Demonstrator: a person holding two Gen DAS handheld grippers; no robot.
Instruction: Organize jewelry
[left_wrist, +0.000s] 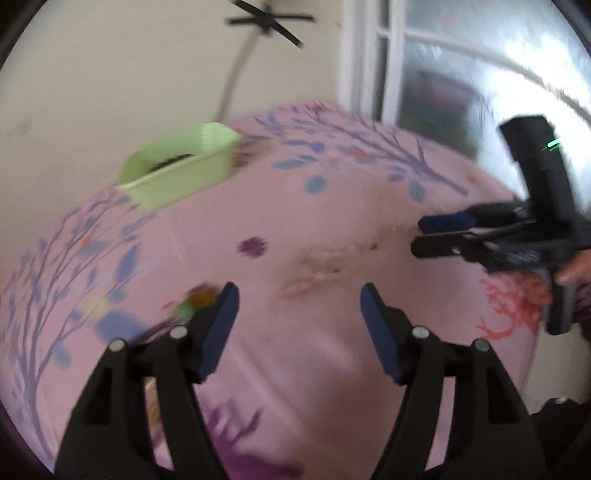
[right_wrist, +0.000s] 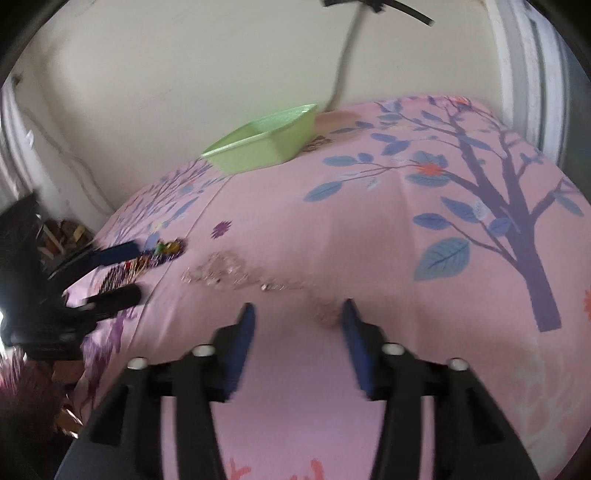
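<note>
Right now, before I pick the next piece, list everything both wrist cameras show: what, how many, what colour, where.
Green tray: one, light green, far edge of the bed by the wall; something dark inside, too blurred to name.
Pale necklace: one strand or a few (blurred), silvery-beige, mid-bed ahead of both grippers.
Colourful jewelry pile: one cluster, gold, green, purple and red, beside the left gripper's fingers.
Bedsheet: one, pink with a purple tree and blue leaves.
Window: one, white frame, behind the bed.
Stand: one, black crossed arms on a grey pole, against the wall.
Left gripper: black with blue pads, open, nothing between them.
Right gripper: black with blue pads, open, over the necklace's end.
</note>
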